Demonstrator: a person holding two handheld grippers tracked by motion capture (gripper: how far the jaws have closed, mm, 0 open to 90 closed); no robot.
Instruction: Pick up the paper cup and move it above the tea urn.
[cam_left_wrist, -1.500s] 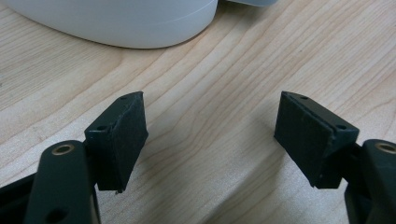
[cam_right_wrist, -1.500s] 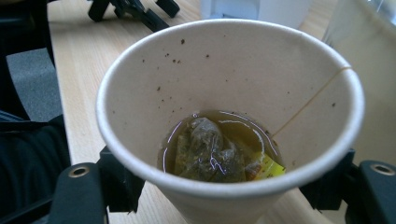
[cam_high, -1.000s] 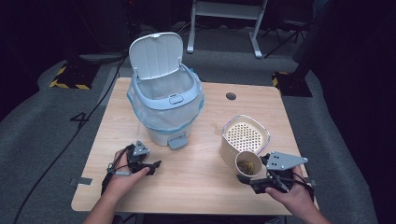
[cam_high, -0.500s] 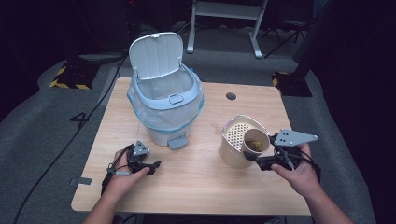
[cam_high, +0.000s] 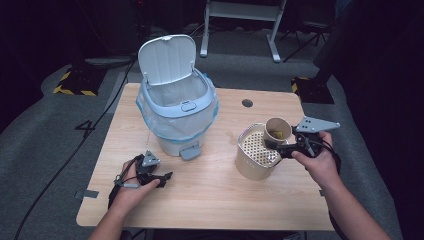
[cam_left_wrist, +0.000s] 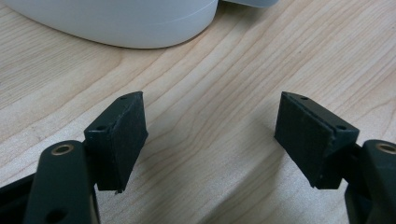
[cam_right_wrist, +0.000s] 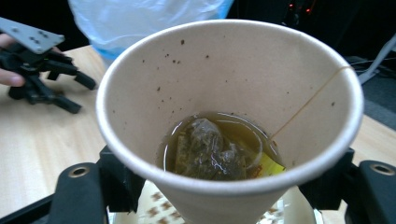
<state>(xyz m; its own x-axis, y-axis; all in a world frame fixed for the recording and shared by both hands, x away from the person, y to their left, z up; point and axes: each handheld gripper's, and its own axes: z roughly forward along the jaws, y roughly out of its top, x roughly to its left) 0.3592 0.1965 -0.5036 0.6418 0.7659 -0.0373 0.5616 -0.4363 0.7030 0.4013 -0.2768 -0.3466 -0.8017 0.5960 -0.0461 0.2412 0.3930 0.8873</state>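
So the right gripper (cam_high: 276, 143) has its jaws clamped on either side of a paper cup (cam_high: 278, 130), holding it up off the table right over the cream strainer pot (cam_high: 254, 159), which has a perforated insert sitting in its mouth. In the right gripper view you can look straight down into the cup (cam_right_wrist: 229, 116): there's a shallow pool of yellowish tea at the bottom with a soggy tea bag (cam_right_wrist: 205, 149) slumped in it, its string running up the inside wall and over the rim, plus little brown specks all over the inner wall. The cup is tipped a bit toward the camera but the liquid is sitting inside it. The strainer pot stands on the right half of the wooden table (cam_high: 215, 200); can't tell if anything's in it under the insert. Over to the left is a light blue pedal bin (cam_high: 175, 120) with its lid flipped up and a clear liner bag in it; it looks empty from above. The left gripper (cam_high: 159, 175) rests on the table just in front of the bin, jaws spread wide with nothing between them, only bare wood, in the left gripper view.
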